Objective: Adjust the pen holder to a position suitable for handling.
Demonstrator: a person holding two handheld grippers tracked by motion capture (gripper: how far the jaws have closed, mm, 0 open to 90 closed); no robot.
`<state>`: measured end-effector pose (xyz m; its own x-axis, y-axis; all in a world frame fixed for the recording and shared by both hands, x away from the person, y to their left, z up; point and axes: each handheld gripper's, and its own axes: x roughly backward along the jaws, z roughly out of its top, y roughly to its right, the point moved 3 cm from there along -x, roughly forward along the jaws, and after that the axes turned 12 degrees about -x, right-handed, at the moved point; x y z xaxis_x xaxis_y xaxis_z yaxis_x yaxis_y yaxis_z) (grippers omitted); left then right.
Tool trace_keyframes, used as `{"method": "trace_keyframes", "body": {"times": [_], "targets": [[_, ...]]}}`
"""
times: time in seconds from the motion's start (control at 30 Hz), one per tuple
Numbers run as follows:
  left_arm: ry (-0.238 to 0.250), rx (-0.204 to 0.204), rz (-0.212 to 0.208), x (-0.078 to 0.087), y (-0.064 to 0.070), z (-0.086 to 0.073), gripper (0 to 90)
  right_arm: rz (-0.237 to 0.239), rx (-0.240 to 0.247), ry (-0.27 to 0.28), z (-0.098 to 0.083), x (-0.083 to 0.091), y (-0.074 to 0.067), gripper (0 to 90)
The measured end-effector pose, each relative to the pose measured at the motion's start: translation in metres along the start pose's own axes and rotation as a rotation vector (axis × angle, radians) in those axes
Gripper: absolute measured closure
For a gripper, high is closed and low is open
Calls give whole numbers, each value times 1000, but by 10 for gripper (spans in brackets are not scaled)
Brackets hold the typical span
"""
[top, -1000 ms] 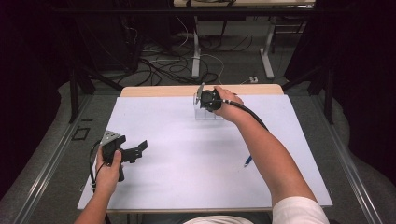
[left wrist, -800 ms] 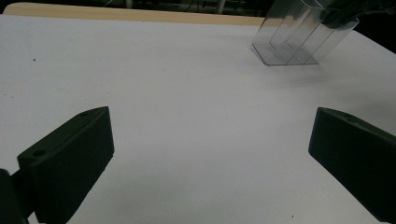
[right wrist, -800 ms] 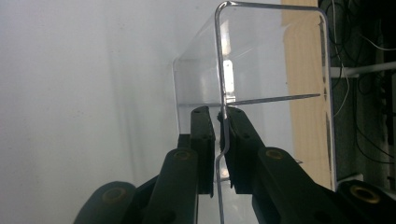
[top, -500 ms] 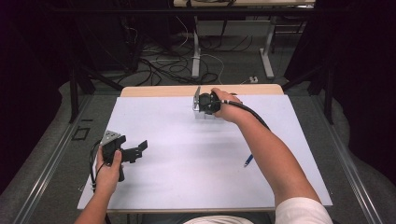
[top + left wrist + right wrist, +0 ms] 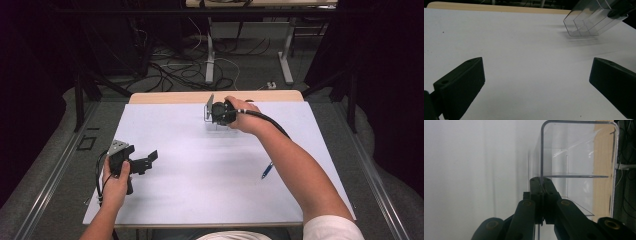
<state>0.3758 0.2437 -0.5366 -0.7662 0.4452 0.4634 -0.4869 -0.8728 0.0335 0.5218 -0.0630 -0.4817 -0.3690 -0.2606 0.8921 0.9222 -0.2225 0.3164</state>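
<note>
At the far middle of the white counter (image 5: 200, 200), near its wooden back edge, the right hand-held gripper (image 5: 216, 113) pinches one wall of a clear plastic organizer (image 5: 208, 107). From the right hand-held gripper view its two black jaws stand pressed together on the thin transparent wall of the clear plastic organizer (image 5: 576, 162), having just been closing onto it, and the box's inner dividers and rounded corners show beyond the jaw tips. The left hand-held gripper view shows the clear plastic organizer (image 5: 591, 21) tilted, with one end lifted off the white surface and a faint shadow beneath it. The person's right forearm stretches diagonally across the counter from the lower right to reach it, and a black cable trails from the tool back along the arm. Near the left front part of the counter, the left hand-held gripper (image 5: 145, 162) rests in the person's left hand with its jaws spread wide and nothing between them; in its own view the two black pads stand well apart over bare white surface. A blue pen (image 5: 266, 170) lies on the counter just beside the right forearm, well apart from both tools.
</note>
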Motion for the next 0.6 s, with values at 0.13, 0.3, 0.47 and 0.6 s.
{"method": "trace_keyframes", "body": {"times": [0.13, 0.3, 0.47, 0.6], "targets": [[0, 0, 0, 0, 0, 0, 0, 16, -7, -18, 1, 5, -8, 891], [-1, 3, 2, 0, 0, 0, 0, 37, -6, -32, 2, 11, -20, 891], [-2, 1, 1, 0, 0, 0, 0, 71, 8, -36, 4, 13, -32, 891], [-3, 1, 2, 0, 0, 0, 0, 102, 14, -48, 7, 12, -40, 891]]}}
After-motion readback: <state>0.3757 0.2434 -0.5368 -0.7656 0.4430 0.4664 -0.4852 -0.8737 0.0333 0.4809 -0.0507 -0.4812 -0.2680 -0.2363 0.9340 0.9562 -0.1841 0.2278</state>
